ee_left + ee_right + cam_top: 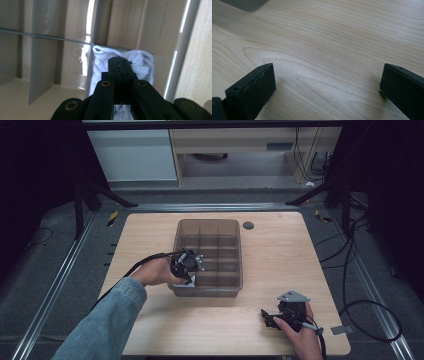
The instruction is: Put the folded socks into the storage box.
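Cloth: white knit fabric (140, 65), bunched and creased, ribbed texture on one fold; sits in the near-left corner compartment of the organiser.
Organiser: translucent grey plastic box (209, 256) with grid dividers, standing mid-tabletop (280, 260).
Left gripper (121, 65): jaws pressed together, tips down in the compartment against the cloth; whether fabric is pinched, cannot tell.
Right gripper (325, 82): jaws wide apart, over bare wood near the front right edge.
Writing: faint embossed lettering on a divider wall, illegible.
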### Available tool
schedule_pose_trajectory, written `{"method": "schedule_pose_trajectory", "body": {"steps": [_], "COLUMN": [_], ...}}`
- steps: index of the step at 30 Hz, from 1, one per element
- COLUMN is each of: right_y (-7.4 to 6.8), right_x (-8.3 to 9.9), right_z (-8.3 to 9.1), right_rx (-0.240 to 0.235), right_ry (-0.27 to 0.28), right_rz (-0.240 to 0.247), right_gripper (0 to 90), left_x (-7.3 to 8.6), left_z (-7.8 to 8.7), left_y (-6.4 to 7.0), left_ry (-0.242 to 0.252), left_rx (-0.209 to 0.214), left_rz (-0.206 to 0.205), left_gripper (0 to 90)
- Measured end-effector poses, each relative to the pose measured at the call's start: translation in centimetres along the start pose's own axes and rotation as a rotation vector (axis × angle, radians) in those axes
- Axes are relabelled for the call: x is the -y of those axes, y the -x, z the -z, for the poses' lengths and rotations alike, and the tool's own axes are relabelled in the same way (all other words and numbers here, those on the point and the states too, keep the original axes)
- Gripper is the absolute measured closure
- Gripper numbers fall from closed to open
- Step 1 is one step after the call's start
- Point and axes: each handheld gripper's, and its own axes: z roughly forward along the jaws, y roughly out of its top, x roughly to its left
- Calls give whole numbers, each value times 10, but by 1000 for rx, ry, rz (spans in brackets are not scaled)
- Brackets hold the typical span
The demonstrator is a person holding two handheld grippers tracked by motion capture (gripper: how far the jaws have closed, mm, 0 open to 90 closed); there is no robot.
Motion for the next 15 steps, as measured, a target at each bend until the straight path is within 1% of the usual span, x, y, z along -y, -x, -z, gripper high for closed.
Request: {"method": "schedule_pose_trajectory", "body": {"steps": [4, 5, 9, 15], "right_y": [0, 0, 0, 0], "right_x": [0, 0, 0, 0], "right_z": [0, 0, 0, 0], "right_rx": [0, 0, 0, -1], "right_ry": [0, 0, 0, 0], "right_rz": [0, 1, 0, 1], "right_gripper": [3, 3, 3, 3], "left_x": [-3, -3, -3, -6], "left_z": [-10, -12, -14, -22], "left_y": [1, 1, -3, -1], "left_ry": [-19, -15, -19, -42], "left_rx": [-23, -18, 2, -18], "left_rz": [-9, 0, 9, 13], "left_gripper": [898, 899, 899, 900]}}
